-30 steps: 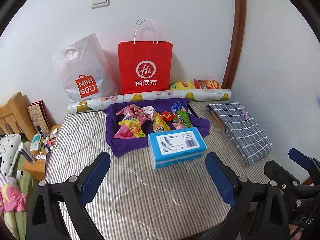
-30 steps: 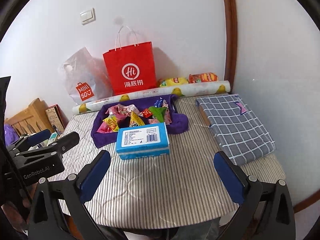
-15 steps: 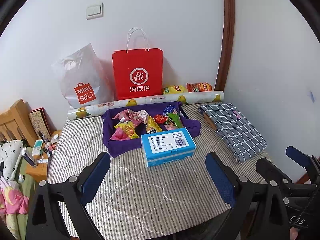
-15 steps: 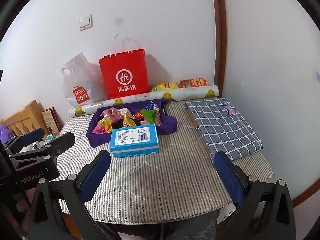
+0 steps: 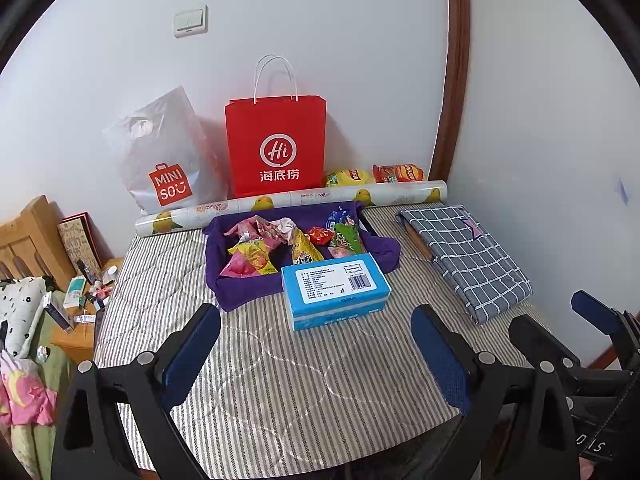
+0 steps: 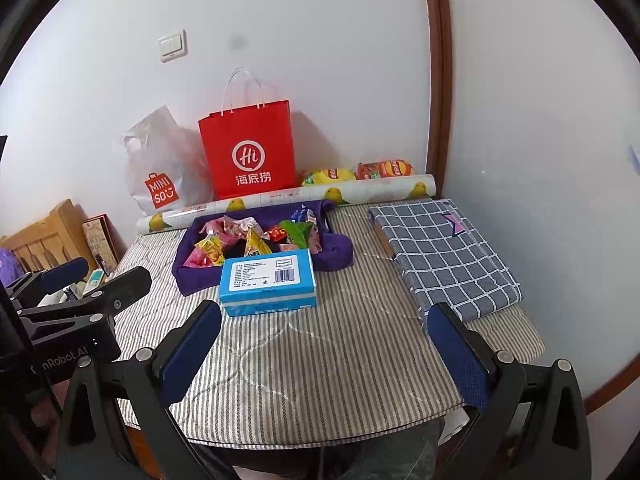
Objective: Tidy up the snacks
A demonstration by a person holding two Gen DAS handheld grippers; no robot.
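A purple cloth-lined tray (image 5: 224,284) (image 6: 184,276) holds several coloured snack packets (image 5: 276,240) (image 6: 248,236) in the middle of the striped table (image 5: 280,376) (image 6: 340,352). A blue tissue pack (image 5: 334,288) (image 6: 268,280) lies against the tray's front. Two chip bags (image 5: 372,174) (image 6: 356,172) lie at the back by the wall. My left gripper (image 5: 316,352) is open and empty, over the table's front. My right gripper (image 6: 324,348) is open and empty, also over the front, right of the left one (image 6: 72,304).
A red paper bag (image 5: 276,144) (image 6: 250,152) and a white Miniso bag (image 5: 164,160) (image 6: 160,168) stand against the wall behind a paper roll (image 5: 288,204) (image 6: 280,200). A folded checked cloth (image 5: 468,256) (image 6: 444,252) lies at the right. A cluttered nightstand (image 5: 80,300) is left.
Both grippers have pulled back and risen from the table, so the tray and tissue pack look smaller and farther. Nothing on the table has moved. Both stay open.
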